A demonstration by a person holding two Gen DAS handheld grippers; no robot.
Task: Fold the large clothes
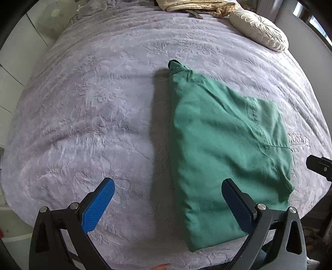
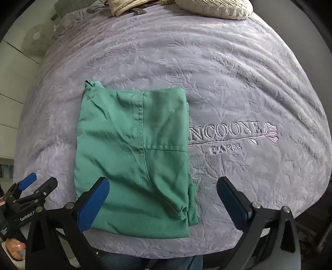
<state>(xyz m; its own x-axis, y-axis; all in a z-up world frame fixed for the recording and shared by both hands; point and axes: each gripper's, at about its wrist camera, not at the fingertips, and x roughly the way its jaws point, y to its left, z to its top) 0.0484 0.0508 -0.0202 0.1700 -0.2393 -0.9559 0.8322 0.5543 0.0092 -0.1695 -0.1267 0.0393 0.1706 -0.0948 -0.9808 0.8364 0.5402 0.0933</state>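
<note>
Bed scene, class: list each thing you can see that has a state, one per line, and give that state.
Green garment: folded into a compact rectangle, lying flat on the blanket, held by nothing.
Left gripper: jaws wide open, empty, above the garment's near edge.
Right gripper: jaws wide open, empty.
Purple blanket: spread over the bed, lightly rippled.
Cream cushion: lying at the far end.
Striped cloth: bunched up, unfolded.

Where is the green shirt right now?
The folded green garment lies flat on the purple bedspread, near its front edge, just left of the embroidered lettering in the right wrist view.
</note>
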